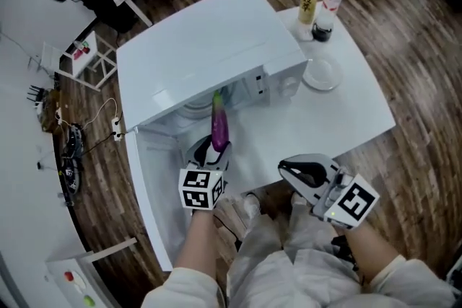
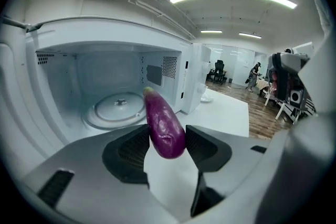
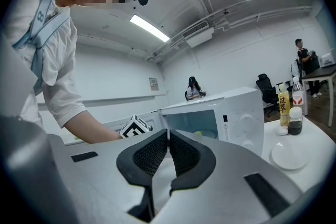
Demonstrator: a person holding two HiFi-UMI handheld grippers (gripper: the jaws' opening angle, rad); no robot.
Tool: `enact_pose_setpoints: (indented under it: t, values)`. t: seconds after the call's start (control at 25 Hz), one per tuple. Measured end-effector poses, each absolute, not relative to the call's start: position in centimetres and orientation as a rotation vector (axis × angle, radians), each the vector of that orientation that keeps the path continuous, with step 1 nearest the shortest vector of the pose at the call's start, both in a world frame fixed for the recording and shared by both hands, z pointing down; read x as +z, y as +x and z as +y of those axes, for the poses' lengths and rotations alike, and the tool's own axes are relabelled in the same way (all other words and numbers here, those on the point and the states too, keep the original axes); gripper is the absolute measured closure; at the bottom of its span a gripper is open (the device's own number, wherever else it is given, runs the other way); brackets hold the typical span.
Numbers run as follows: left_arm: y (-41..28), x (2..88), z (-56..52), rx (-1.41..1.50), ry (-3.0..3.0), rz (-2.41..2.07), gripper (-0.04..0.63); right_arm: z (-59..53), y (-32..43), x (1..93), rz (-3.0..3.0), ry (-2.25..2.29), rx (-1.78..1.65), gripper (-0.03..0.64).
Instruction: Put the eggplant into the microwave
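Note:
A purple eggplant (image 2: 164, 126) is clamped between the pads of my left gripper (image 2: 167, 145), its green stem end pointing into the open white microwave (image 2: 121, 34). The glass turntable (image 2: 116, 109) lies bare inside the cavity. In the head view the eggplant (image 1: 219, 125) reaches from the left gripper (image 1: 214, 152) toward the microwave (image 1: 209, 54) mouth. My right gripper (image 1: 297, 173) hovers off the table's front edge, shut with nothing between its pads. From the right gripper view the right gripper (image 3: 168, 152) faces the microwave (image 3: 210, 115) from the side.
The microwave door (image 1: 151, 177) hangs open to the left. Two bottles (image 1: 319, 5) and a small white plate (image 1: 322, 74) stand on the white table (image 1: 346, 104) at the right. Wooden floor surrounds the table. People sit and stand in the far background.

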State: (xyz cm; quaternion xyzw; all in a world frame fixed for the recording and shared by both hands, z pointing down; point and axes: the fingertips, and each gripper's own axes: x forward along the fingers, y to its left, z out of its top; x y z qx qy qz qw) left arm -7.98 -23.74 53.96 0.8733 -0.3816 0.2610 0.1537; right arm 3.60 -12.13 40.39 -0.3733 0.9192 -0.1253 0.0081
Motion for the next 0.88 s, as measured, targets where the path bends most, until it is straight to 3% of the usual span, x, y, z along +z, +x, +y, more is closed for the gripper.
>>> enact_pose_setpoints:
  t: [0.88]
  values:
    - [-10.2, 54.0, -32.3, 0.766, 2.515, -1.116, 0.38, -18.8, -1.4, 42.9, 2.754, -1.236, -0.333, 0.581]
